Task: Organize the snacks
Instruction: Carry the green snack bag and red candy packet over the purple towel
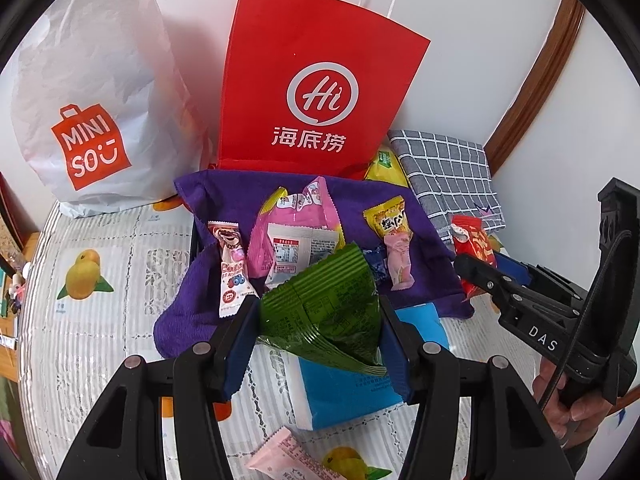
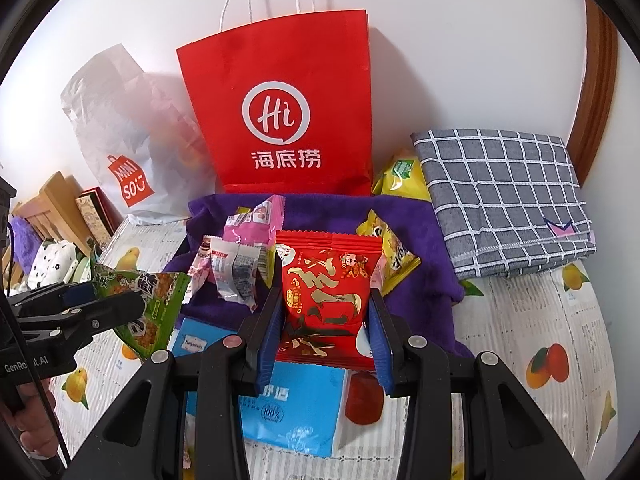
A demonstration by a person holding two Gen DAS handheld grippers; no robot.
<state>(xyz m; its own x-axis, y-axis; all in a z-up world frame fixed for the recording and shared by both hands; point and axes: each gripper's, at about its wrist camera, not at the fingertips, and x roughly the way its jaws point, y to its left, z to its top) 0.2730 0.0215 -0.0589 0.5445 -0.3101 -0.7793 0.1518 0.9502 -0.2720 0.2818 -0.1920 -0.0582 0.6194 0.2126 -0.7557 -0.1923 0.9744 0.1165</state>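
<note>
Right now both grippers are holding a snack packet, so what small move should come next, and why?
Probably carry the left gripper forward and release its green foil packet over the purple cloth-lined tray, where other snacks already lie. The right gripper likewise grips a red foil packet, so it could follow.

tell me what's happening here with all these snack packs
A person is sorting snacks with two handheld grippers. The left gripper is shut on a green snack packet; the right gripper is shut on a red snack packet. Both hang over a purple cloth strewn with more packets, before a red paper bag.
</note>
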